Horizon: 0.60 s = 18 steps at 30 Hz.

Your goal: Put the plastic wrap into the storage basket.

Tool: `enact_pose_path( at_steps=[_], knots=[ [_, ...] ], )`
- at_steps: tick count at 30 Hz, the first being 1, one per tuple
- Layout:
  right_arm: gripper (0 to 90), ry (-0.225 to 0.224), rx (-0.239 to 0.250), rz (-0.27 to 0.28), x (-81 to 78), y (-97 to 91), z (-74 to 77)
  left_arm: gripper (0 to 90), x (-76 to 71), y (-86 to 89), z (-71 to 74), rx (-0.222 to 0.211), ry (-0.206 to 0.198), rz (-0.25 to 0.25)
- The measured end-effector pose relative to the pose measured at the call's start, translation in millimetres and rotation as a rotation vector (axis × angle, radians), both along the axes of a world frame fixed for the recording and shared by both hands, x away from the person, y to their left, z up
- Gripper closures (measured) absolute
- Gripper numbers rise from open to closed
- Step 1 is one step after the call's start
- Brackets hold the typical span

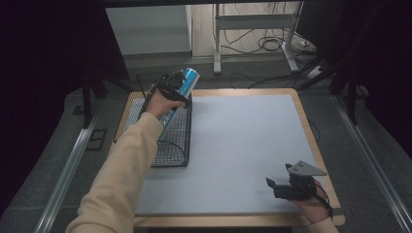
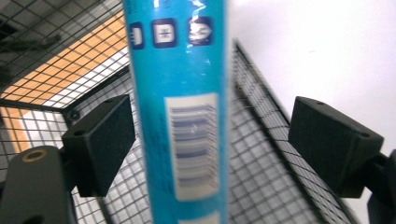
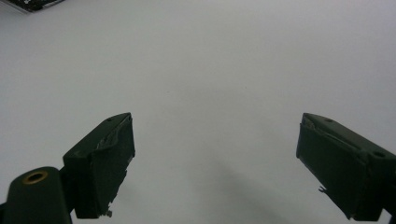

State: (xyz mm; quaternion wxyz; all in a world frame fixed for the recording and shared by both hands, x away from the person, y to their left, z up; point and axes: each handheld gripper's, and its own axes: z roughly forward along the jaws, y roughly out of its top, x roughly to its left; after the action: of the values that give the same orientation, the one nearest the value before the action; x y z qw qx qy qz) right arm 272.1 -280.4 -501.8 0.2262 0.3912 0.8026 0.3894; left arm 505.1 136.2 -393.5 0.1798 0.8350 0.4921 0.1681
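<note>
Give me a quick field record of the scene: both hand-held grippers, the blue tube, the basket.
left hand-held gripper: open, pads clear of the tube on both sides
blue tube: between the left jaws, leaning in the wire basket
wire basket: black mesh, at the table's left edge
right hand-held gripper: open, nothing between the jaws, over the white mat
</note>
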Motion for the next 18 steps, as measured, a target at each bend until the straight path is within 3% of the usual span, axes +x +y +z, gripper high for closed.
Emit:
enact_pose_path(
  at_steps=[3, 7, 14, 18],
  knots=[
    [11.6, 0.003, 0.003, -0.003, -0.5, 1.0, 0.0, 15.5, -15.7, 1.1, 9.6, -0.081, -0.007, -0.039],
    [11.7, -0.001, -0.002, -0.001, -0.8, 1.9, 0.0, 15.8, -39.8, -1.3, 19.0, -0.144, -0.045, -0.086],
    [11.7, -0.008, -0.005, 0.001, -2.1, 3.6, 1.1, 16.5, -91.3, -11.4, 22.2, -0.247, -0.075, -0.197],
    [11.6, -0.009, -0.005, 0.002, -2.7, 4.1, 1.3, 16.8, -124.7, -18.7, 20.2, -0.276, -0.103, -0.259]
  ],
)
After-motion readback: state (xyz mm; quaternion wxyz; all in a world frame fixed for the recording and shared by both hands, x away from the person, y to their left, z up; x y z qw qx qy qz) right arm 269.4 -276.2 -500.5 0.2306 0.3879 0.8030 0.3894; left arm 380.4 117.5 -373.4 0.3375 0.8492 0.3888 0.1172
